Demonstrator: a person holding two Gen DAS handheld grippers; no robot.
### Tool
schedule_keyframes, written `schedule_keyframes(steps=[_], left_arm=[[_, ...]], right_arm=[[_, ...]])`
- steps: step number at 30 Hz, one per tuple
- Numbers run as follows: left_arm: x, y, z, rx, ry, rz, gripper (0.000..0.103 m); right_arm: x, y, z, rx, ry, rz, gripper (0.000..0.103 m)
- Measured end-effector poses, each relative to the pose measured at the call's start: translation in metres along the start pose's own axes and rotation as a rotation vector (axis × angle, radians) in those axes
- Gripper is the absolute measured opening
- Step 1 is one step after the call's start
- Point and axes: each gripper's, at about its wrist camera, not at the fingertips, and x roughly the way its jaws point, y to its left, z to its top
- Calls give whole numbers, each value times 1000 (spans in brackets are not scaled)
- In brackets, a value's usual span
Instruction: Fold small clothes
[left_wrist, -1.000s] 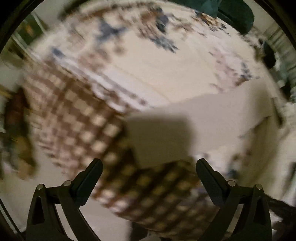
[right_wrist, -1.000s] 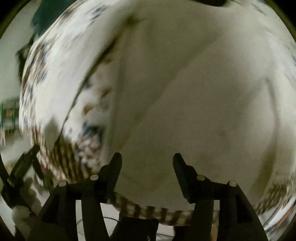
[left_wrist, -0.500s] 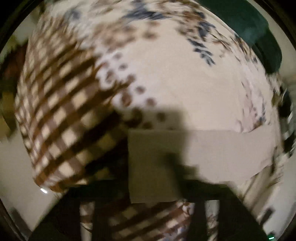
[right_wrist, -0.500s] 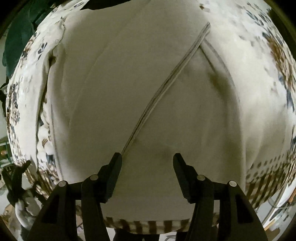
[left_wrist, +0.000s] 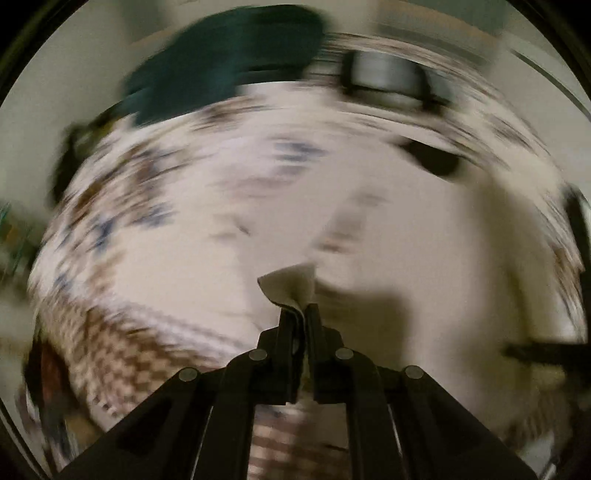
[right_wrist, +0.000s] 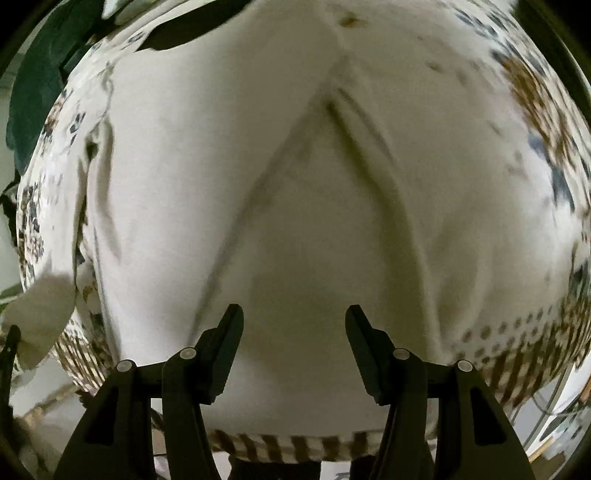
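Pinching cream garment, left gripper; right gripper spread over it.

Cream garment spread flat with diagonal creases, one corner lifted, pinched, blurred

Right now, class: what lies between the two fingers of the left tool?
In the left wrist view, the left tool is shut on a corner of the cream garment; only that pinched fabric fills the gap.

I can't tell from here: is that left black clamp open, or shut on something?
Shut. The left gripper has its black fingers pressed together on a corner of the cream cloth garment, which sticks out above them.
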Motion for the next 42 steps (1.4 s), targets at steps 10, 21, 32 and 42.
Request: schedule_keyframes(steps=[10, 21, 32, 42], left_arm=[[-1, -199, -44, 356, 56, -269, 5], [62, -183, -44, 209, 178, -210, 45], [58, -21, -37, -147, 233, -30, 83], [79, 36, -88, -189, 367, 6, 83]], right_arm=[[-1, -117, -37, 160, 35, -65, 60], [-33, -212, -21, 240, 19, 27, 60], [-29, -141, 30, 127, 54, 293, 60], [-7, -110, 13, 34, 118, 106, 20]])
